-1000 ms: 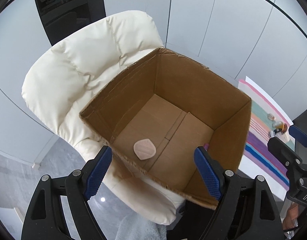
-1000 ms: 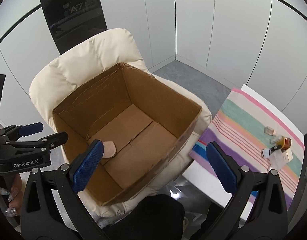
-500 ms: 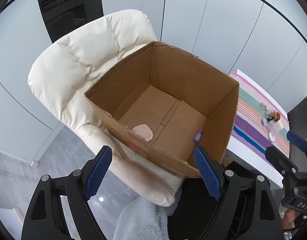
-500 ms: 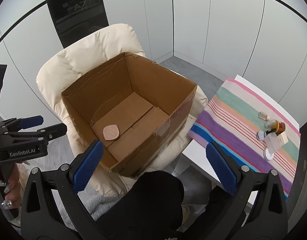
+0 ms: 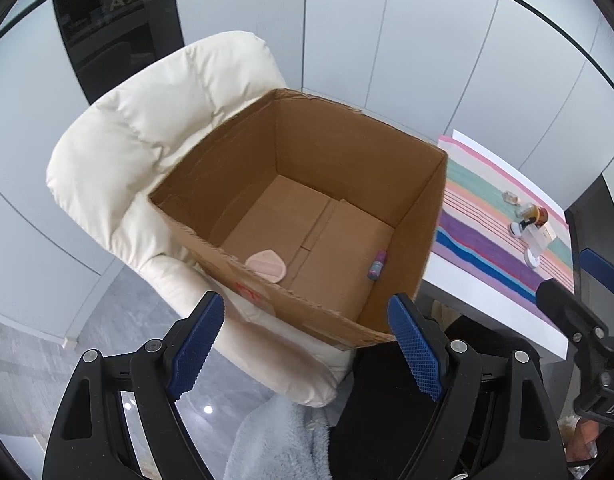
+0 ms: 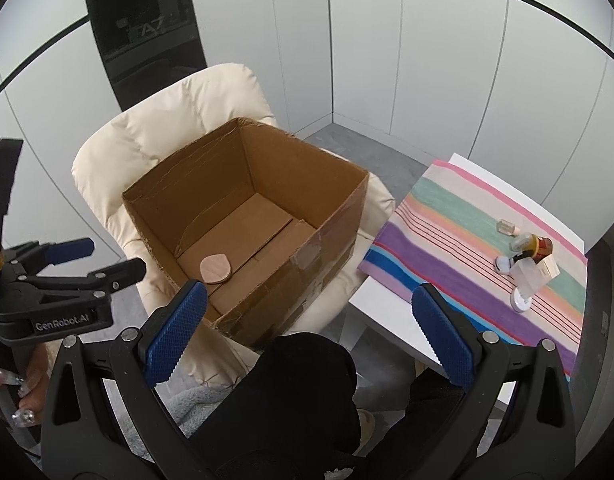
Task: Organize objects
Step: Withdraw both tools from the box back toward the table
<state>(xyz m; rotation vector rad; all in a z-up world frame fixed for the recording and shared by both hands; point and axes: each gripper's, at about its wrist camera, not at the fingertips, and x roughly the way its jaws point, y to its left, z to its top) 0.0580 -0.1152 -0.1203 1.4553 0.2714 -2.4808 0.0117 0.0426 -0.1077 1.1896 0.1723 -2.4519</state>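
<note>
An open cardboard box rests on a cream padded chair. On its floor lie a pink teardrop pad and a small pink-and-blue tube. Small bottles and jars cluster on a striped cloth at the right. My left gripper hangs open and empty in front of the box. My right gripper is open and empty too, near the box's front corner.
A white table carries the striped cloth. Grey floor lies left of the chair, white wall panels stand behind. A person's dark trouser leg and a pale fleece sit under the grippers.
Both grippers have drawn back from the box, which now looks smaller and farther. The tube by the box's right wall has come into the left wrist view. Both grippers have stayed open.
</note>
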